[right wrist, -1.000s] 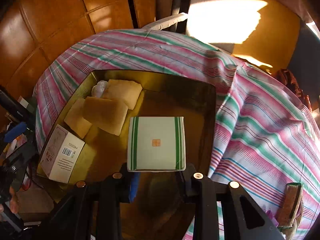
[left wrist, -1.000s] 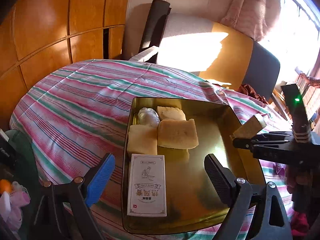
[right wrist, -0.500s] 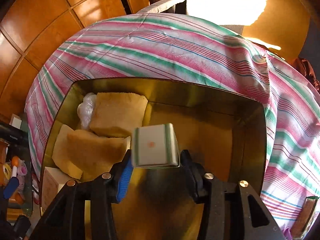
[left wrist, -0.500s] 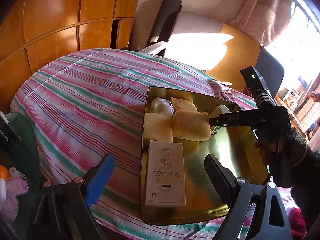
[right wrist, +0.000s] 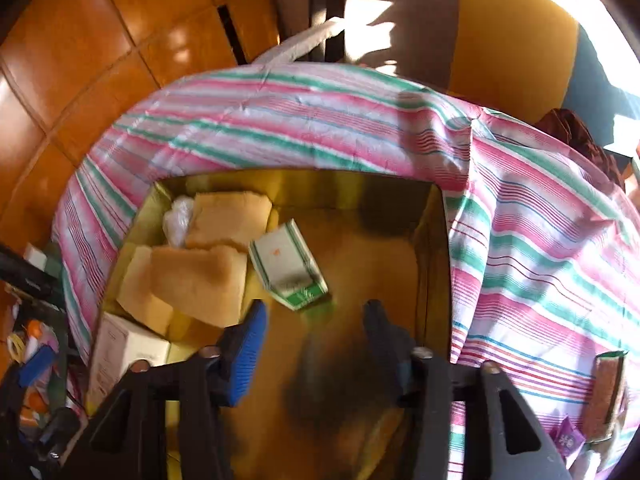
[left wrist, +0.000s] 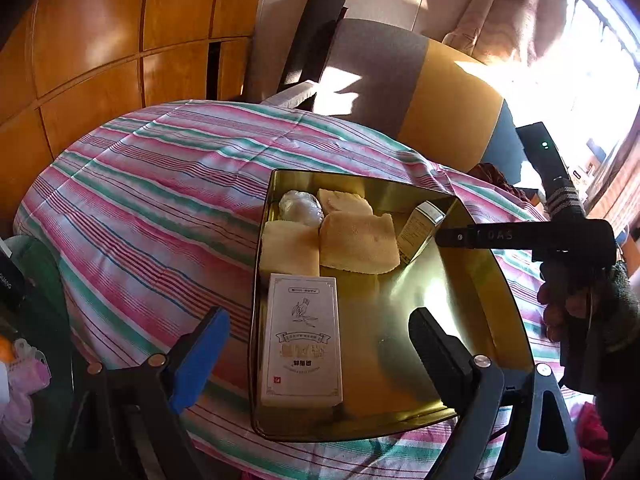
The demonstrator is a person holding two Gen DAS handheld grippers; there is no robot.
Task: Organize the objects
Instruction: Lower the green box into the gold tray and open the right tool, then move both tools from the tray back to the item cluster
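A gold tin tray (left wrist: 472, 300) (right wrist: 360, 184) sits on the striped tablecloth. It holds yellow sponges (left wrist: 358, 236) (right wrist: 200, 280), a clear plastic bundle (left wrist: 300, 208), a tall white box (left wrist: 302, 340) (right wrist: 124, 350) and a green-striped white box (right wrist: 286, 266) (left wrist: 420, 230) that leans against a sponge. My right gripper (right wrist: 316, 320) is open and empty just behind the striped box. My left gripper (left wrist: 316, 344) is open and empty, its fingers either side of the white box's near end.
The striped tablecloth (left wrist: 160, 200) covers a round table. A chair (left wrist: 400, 80) stands behind it, with wood panelling to the left. A brown sponge-like item (right wrist: 606, 392) lies on the cloth at the right. Clutter (left wrist: 16, 360) sits off the table's left edge.
My right gripper has opened and let go of the green-striped box, which now lies tilted in the tray against a sponge. The left gripper has barely shifted.
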